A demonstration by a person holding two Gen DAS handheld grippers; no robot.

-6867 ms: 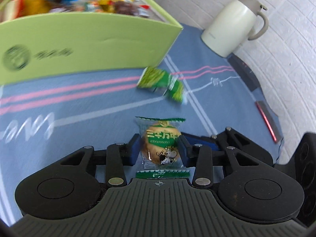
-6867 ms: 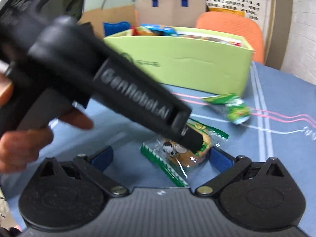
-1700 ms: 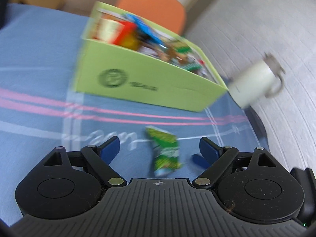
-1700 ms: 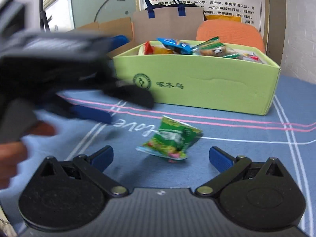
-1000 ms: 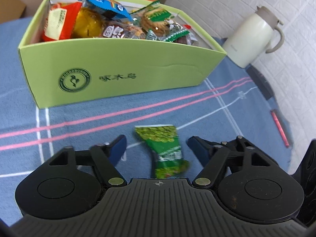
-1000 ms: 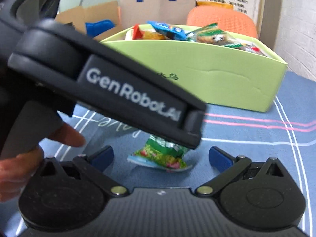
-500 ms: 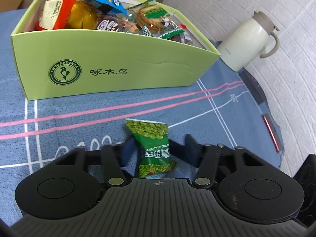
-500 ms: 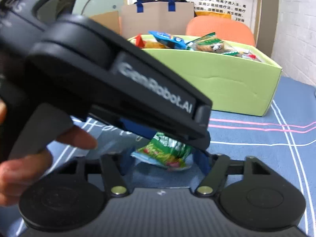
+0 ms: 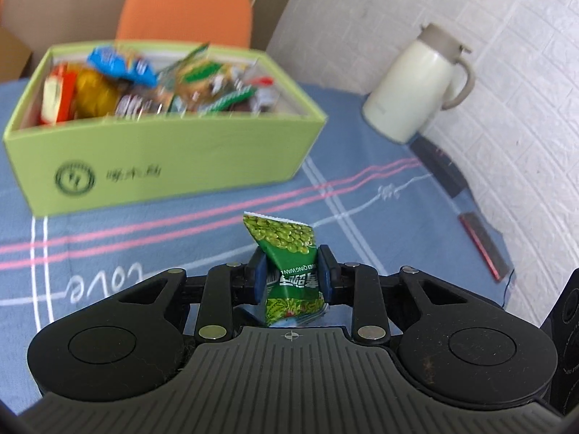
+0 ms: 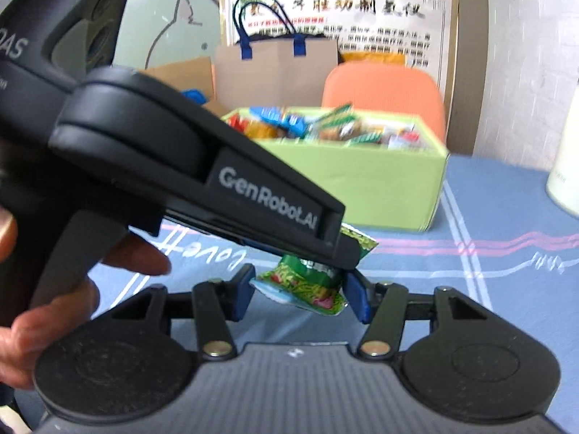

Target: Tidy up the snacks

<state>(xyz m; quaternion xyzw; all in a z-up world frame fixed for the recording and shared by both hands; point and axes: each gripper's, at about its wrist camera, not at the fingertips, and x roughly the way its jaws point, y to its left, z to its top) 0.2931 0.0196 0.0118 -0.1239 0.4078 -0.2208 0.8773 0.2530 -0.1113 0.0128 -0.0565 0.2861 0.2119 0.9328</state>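
Fingers of my left gripper are clenched on the green pea packet, which stands upright between the blue pads, lifted off the blue tabletop. My right gripper brackets the packet's lower end, its fingers closing, the right pad touching the foil. To do the carry well, I judge one firm grasp suffices: hold the packet level, clear the near wall of the green box, and let go above the snacks.

Left claw clamped tight, right claw closing, seemingly touching, hand gripping handle
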